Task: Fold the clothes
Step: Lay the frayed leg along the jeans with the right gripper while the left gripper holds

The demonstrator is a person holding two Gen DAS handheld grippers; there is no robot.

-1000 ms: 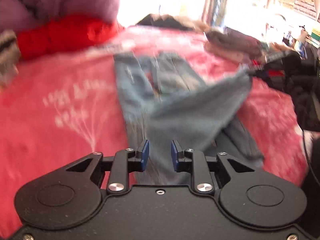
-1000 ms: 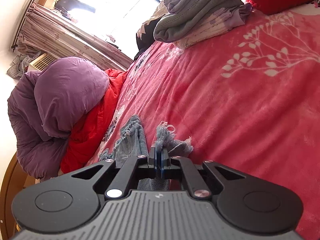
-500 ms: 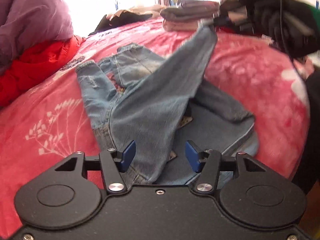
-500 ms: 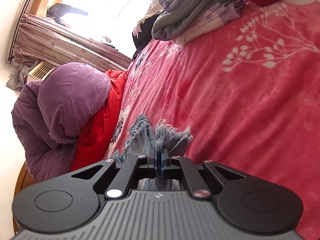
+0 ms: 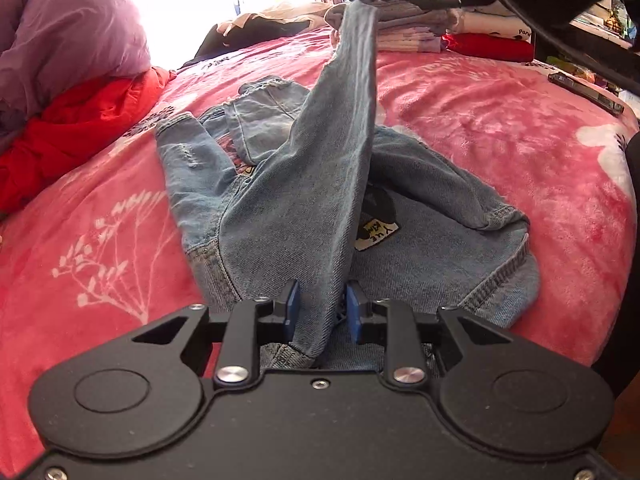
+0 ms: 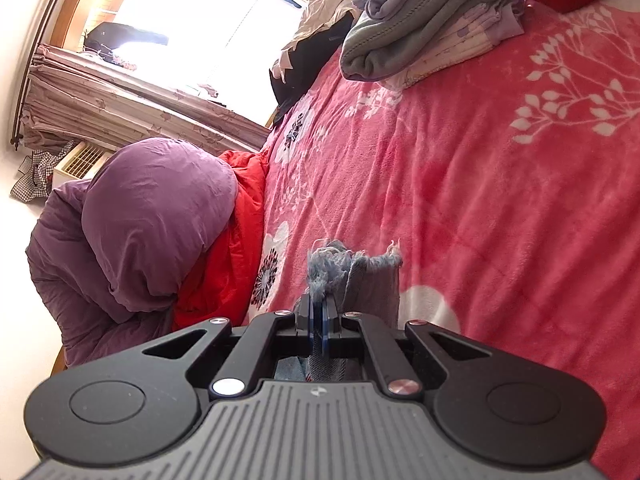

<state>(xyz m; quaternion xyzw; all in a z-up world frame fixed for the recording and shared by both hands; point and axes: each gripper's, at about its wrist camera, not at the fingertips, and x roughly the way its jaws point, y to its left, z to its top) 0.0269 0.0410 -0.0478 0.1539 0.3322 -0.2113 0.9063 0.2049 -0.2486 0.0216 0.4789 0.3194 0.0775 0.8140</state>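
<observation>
A pink floral blanket [image 5: 480, 128] is covering the bed and filling most of both views. A purple duvet [image 6: 152, 224] is bulging at the left of the right wrist view, sitting on top of a red quilt [image 6: 236, 248]. A stack of folded clothes [image 6: 432, 20] is lying at the upper right of that frame, beside a dark garment [image 6: 304, 64] near the bright window.

The denim jeans [image 5: 280, 200] are lying spread across the middle of the left wrist view, with one leg rising as a taut strip toward the top centre. The left claw [image 5: 320, 310] is sitting at the lower centre, its blue pads apart with the denim fold running between them. The right claw [image 6: 319, 320] is pressing together on the frayed hem of the jeans at the lower centre of its frame.
</observation>
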